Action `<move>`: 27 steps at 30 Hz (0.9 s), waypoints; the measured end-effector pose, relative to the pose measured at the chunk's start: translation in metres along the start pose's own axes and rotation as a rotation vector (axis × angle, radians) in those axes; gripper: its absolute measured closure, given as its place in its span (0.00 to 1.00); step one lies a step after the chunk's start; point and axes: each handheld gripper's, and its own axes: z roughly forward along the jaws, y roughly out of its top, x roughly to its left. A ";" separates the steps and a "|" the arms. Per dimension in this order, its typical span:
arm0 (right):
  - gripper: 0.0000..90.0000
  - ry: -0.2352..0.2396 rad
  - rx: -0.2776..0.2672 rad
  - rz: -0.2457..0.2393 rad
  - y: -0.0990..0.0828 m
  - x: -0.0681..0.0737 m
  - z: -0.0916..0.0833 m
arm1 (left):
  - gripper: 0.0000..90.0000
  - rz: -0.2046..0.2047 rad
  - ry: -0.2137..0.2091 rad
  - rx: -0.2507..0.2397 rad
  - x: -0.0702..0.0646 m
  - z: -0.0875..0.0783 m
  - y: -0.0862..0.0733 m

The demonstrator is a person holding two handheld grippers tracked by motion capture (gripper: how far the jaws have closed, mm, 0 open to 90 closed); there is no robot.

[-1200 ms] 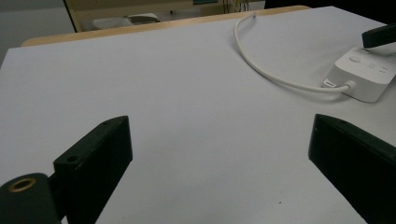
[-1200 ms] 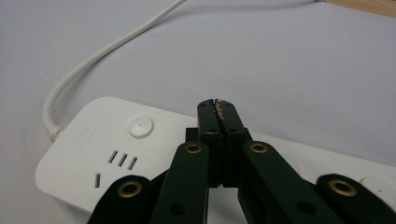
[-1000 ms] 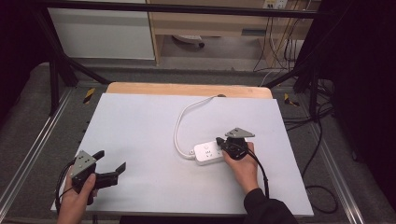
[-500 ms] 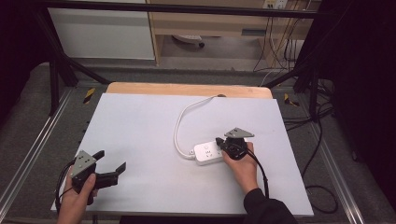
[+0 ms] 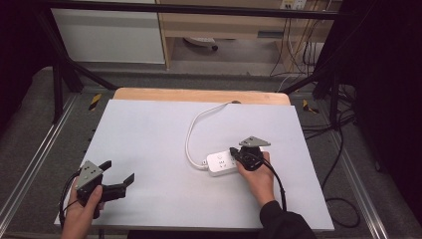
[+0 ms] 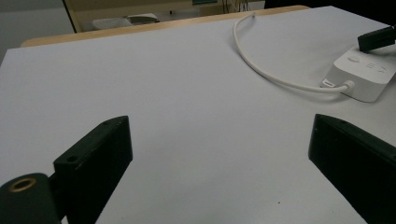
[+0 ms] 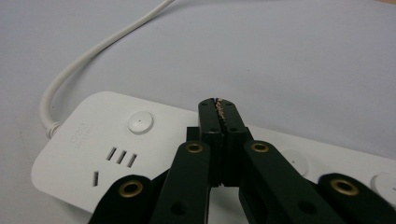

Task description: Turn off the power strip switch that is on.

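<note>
Nearest us, at the front left corner of the white table [image 5: 149, 134], the left hand [image 5: 82, 214] holds the left gripper [image 5: 118, 175] low over the bare surface, fingers [image 6: 93, 158] spread wide and released, nothing between them. In the left gripper view those two black fingers frame plain white tabletop, with the strip off to the far right. Further in, right of centre, the right hand [image 5: 256, 177] holds the right gripper [image 5: 234, 153] down on the power strip [image 5: 219, 163], the tip over the strip's right end. In the right gripper view its fingers [image 7: 210, 126] are clenched tight together, pad against pad, with nothing caught between them, poised just above the strip's white top beside a round button [image 7: 140, 122] and a set of socket slots. The strip lies flat on the table, angled slightly. From its left end a white cord [image 5: 191, 137] loops out and runs back to the far wooden edge [image 5: 199, 94] of the table.
</note>
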 end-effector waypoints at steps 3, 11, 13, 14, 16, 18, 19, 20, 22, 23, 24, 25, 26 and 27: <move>1.00 -0.006 -0.001 -0.008 0.000 0.001 0.000 | 0.07 0.002 -0.001 0.004 0.000 0.000 0.000; 1.00 -0.029 -0.006 -0.030 -0.001 0.004 0.000 | 0.07 0.000 0.001 0.009 -0.001 0.001 0.000; 1.00 -0.034 -0.013 -0.030 -0.002 0.005 0.000 | 0.07 -0.001 0.002 0.009 -0.001 0.001 0.000; 1.00 -0.035 -0.015 -0.027 -0.002 0.005 0.000 | 0.07 -0.002 0.002 0.010 -0.001 0.001 0.000; 1.00 -0.037 -0.015 -0.029 -0.002 0.005 0.000 | 0.07 -0.001 0.003 0.011 -0.001 0.001 0.000; 1.00 -0.039 -0.015 -0.026 -0.002 0.005 0.000 | 0.07 -0.001 0.003 0.011 -0.001 0.001 0.000; 1.00 -0.042 -0.015 -0.026 -0.003 0.006 0.000 | 0.07 -0.002 0.004 0.011 -0.001 0.001 0.000; 1.00 -0.046 -0.015 -0.035 -0.003 0.007 0.000 | 0.07 0.000 0.005 0.011 0.000 0.001 0.000; 1.00 -0.050 -0.013 -0.040 -0.002 0.007 0.000 | 0.07 -0.002 0.004 0.011 -0.001 0.001 -0.001; 1.00 -0.047 -0.015 -0.036 -0.002 0.007 0.000 | 0.07 -0.002 0.004 0.011 0.000 0.001 -0.001; 1.00 -0.045 -0.014 -0.033 -0.003 0.006 0.000 | 0.07 -0.003 0.004 0.010 0.000 0.001 -0.001; 1.00 -0.044 -0.014 -0.031 -0.003 0.006 0.000 | 0.07 -0.002 0.005 0.011 0.000 0.001 -0.001; 1.00 -0.046 -0.015 -0.036 -0.002 0.007 0.000 | 0.07 -0.003 0.004 0.011 0.000 0.001 -0.001; 1.00 -0.046 -0.015 -0.036 -0.002 0.007 0.000 | 0.07 -0.002 0.005 0.011 0.000 0.001 -0.001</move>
